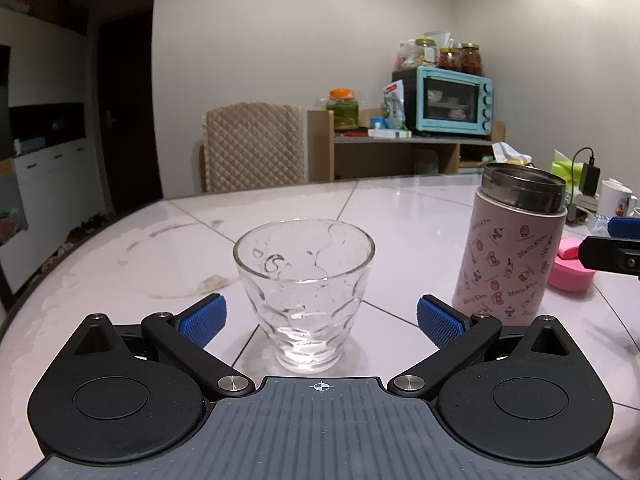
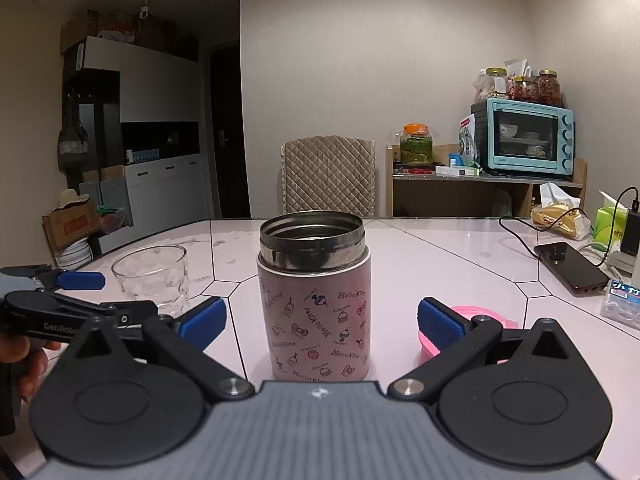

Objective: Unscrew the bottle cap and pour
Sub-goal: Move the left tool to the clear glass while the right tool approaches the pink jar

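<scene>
Pale tiled worktop (image 2: 460,248), stained at left. Quilted chair (image 2: 329,176) at far edge. Wooden shelf (image 2: 486,190) against wall carries teal toaster oven (image 2: 527,140) with jars (image 2: 536,86) on top, green jar (image 2: 417,145) with orange lid beside it. On worktop right: dark phone (image 2: 570,267) on cable, tissue pack (image 2: 559,216), green carton (image 2: 609,222), white mug (image 1: 615,199).
</scene>
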Tool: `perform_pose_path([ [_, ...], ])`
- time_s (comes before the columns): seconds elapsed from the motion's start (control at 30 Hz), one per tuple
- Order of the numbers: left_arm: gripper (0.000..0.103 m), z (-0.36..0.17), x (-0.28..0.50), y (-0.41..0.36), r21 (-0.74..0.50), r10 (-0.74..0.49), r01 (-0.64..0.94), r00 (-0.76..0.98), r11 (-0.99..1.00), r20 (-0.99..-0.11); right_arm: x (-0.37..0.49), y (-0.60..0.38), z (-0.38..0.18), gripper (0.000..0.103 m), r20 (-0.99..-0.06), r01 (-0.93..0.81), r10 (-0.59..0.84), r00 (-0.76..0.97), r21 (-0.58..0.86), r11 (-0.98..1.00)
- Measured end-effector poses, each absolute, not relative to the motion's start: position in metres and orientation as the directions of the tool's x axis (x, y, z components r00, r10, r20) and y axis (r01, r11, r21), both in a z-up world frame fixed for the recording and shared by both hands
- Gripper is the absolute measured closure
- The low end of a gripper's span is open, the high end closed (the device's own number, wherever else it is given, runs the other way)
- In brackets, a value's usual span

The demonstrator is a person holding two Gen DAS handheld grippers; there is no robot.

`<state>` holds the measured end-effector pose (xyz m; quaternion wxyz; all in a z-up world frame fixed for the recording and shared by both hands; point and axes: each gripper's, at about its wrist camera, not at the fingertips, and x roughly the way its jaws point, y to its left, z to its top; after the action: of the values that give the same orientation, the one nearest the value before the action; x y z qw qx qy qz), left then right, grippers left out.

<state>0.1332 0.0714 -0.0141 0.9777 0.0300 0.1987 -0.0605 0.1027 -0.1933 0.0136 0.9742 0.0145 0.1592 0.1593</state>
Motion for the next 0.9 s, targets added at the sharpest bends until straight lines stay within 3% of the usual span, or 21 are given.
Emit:
perform_pose_path([
  [0.9, 0.0, -0.023, 0.182, 0.08, 0.042, -0.169, 0.198, 0.916, 0.979, -0.363, 0.138, -0.18, -0.002, 0.0, -0.33, -0.303, 0.31, 0.891, 0.076, 0.95],
])
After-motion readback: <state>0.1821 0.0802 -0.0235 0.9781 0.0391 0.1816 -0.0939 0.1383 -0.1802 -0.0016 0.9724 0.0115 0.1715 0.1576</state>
